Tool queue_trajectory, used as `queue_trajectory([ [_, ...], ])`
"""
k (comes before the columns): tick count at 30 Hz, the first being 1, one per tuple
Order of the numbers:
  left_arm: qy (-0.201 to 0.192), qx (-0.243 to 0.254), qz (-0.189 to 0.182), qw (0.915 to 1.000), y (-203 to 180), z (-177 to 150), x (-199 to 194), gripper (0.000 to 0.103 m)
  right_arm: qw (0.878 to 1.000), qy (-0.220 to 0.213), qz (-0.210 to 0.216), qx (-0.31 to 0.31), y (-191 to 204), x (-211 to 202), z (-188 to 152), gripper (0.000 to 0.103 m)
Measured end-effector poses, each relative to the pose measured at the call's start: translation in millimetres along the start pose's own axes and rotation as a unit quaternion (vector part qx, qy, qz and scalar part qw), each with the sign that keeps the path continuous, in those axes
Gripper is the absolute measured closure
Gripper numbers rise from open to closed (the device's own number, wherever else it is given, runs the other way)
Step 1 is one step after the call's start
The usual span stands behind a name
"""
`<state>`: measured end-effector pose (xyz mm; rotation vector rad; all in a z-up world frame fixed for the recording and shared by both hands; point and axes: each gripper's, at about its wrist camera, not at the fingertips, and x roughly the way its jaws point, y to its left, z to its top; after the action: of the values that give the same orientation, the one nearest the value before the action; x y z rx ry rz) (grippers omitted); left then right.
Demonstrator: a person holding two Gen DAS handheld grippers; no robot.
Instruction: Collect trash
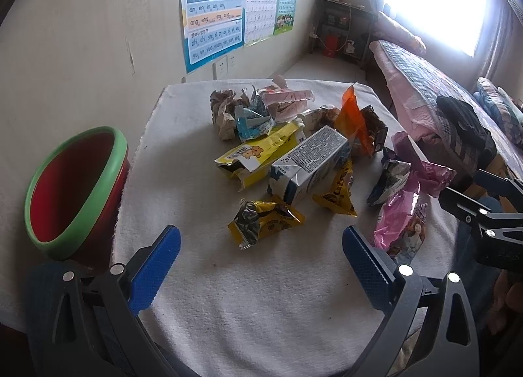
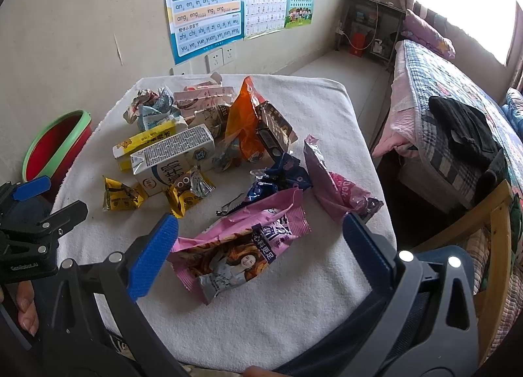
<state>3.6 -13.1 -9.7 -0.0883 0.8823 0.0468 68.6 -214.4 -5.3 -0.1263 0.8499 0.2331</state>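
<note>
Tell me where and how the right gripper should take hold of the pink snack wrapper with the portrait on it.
Probably best across the middle of the pink snack wrapper, coming down from above. It lies nearly flat and slightly puffed on the white cloth, long axis slanting away to the right, apart from its neighbours. The open right gripper already straddles it; turning the fingers across the narrow width should pinch loose film.

Left tongs (image 1: 261, 257) and right tongs (image 2: 260, 254) both gape wide, side by side, empty
</note>
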Motion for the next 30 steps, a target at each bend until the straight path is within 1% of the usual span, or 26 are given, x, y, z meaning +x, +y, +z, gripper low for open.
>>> queue_trajectory([
  [5,-0.004,-0.001,-0.001,1.0000,1.3,0.3,-0.8,0.008,1.000,0.001,0.000,0.001,-0.4,0.7,-0.2,0.004],
  [12,-0.005,-0.017,-0.003,0.9998,6.6,1.1,-1.2,0.008,1.000,0.002,-0.001,0.001,-1.2,0.7,-0.3,0.004],
  [30,-0.004,-0.021,-0.004,0.9998,7.1,1.7,-2.0,0.008,1.000,0.002,0.001,0.002,-0.9,0.1,-0.7,0.004],
])
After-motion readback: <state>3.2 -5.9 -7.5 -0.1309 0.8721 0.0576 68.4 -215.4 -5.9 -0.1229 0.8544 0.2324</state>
